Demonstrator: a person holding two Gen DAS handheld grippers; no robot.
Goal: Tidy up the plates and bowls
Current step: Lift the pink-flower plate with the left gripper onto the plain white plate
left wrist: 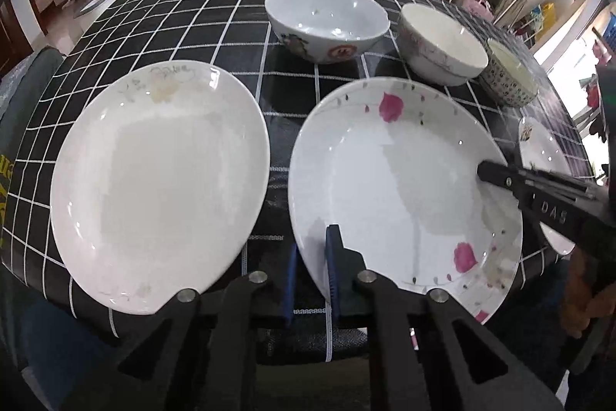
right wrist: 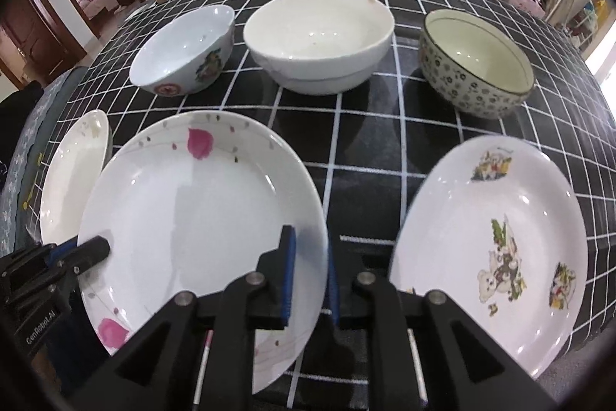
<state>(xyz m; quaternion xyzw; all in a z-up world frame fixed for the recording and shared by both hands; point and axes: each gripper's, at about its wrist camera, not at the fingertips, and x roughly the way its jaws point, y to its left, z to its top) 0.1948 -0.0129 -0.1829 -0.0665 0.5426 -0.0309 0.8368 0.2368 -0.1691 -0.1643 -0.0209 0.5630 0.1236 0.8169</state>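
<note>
Behind left gripper (right wrist: 96, 249), plain plate (right wrist: 73, 176) half hidden

**Both grippers clamped, pointing steeply down**

The left gripper (left wrist: 311, 268) points steeply downward, its blue-padded jaws drawn close together and pinching a rim at the near left edge. The right gripper (right wrist: 311, 270) tilts down just as steeply, its jaws nearly closed over the rim on the near right side. In the left wrist view, part of a hand (left wrist: 589, 299) shows at the far right edge behind the right gripper's body.
</note>
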